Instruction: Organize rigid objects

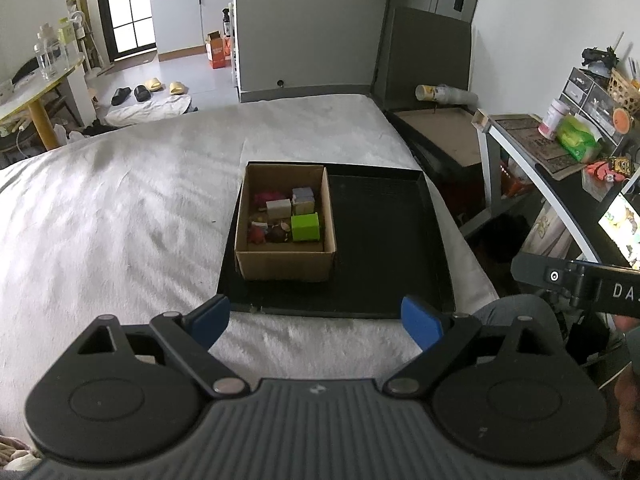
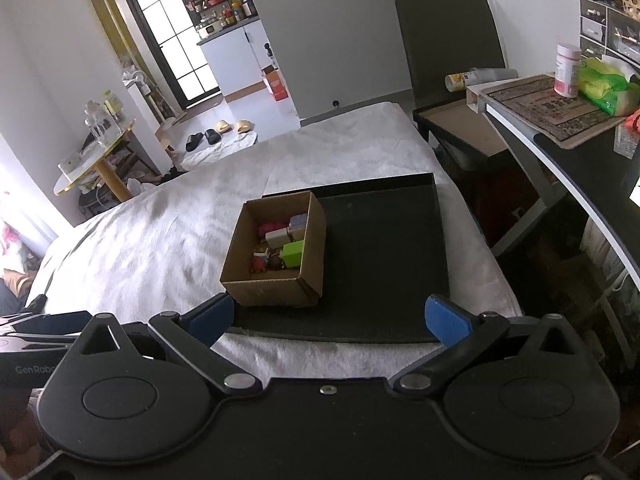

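Both the left claw [image 1: 316, 320] and the right claw [image 2: 330, 320] hang spread wide and empty, the cardboard box [image 1: 285, 268] of small blocks on the black tray [image 1: 384, 240] lying near twelve o'clock, neither claw clearly nearer.

Daylight enters both views through the black-framed grid-paned glass door [image 1: 128, 4] [image 2: 172, 36] at the far left, whose panes are blown out to plain white. It falls softly across the white fluffy bed cover [image 1: 120, 208] [image 2: 160, 232], leaving faint grey ripples. The shallow black square tray [image 1: 384, 240] [image 2: 384, 248] reads as a dark, nearly detailless patch, and the inside of the open brown cardboard box [image 1: 286, 268] [image 2: 264, 290] lies in shade. Both pictures are sharp at the centre, without motion blur. Fisheye distortion bends the walls and the desk edge, and the corners darken.
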`<control>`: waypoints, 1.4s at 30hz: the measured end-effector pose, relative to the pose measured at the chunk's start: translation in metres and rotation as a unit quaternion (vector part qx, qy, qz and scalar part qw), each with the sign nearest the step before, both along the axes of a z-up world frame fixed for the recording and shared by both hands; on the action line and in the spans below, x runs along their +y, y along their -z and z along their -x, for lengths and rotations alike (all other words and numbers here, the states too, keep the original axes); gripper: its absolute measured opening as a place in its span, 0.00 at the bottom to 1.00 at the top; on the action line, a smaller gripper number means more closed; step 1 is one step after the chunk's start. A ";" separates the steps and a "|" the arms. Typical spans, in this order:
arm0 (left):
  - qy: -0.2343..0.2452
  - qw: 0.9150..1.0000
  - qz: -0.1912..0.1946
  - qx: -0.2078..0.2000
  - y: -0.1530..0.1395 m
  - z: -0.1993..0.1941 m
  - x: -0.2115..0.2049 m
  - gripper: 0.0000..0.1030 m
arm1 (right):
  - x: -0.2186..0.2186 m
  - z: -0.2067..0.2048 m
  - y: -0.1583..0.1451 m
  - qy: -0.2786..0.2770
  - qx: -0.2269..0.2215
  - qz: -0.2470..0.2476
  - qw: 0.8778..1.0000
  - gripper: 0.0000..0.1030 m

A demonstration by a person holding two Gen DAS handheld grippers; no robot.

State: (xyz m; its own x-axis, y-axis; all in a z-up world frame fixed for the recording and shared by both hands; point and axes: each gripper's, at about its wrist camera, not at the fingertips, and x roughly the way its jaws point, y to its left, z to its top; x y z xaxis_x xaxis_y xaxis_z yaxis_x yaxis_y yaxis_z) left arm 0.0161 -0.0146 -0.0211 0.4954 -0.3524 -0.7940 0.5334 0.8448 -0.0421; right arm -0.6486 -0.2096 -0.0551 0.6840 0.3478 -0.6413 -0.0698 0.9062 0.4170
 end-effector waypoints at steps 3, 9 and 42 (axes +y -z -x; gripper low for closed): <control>-0.006 1.000 0.001 0.006 0.001 -0.002 0.002 0.89 | 0.001 -0.001 0.002 -0.003 0.003 0.000 1.000 1.00; -0.009 1.000 0.001 0.011 0.001 -0.003 0.005 0.89 | 0.002 -0.002 0.002 -0.006 0.006 0.002 1.000 1.00; -0.014 1.000 0.006 0.007 -0.003 -0.009 0.009 0.89 | 0.005 -0.002 -0.001 -0.011 0.007 0.007 1.000 1.00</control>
State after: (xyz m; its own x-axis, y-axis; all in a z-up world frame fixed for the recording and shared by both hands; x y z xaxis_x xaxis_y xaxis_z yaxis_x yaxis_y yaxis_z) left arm 0.0255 -0.0056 -0.0177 0.4942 -0.3478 -0.7968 0.5083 0.8591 -0.0597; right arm -0.6465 -0.2047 -0.0538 0.6666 0.3537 -0.6562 -0.0836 0.9102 0.4057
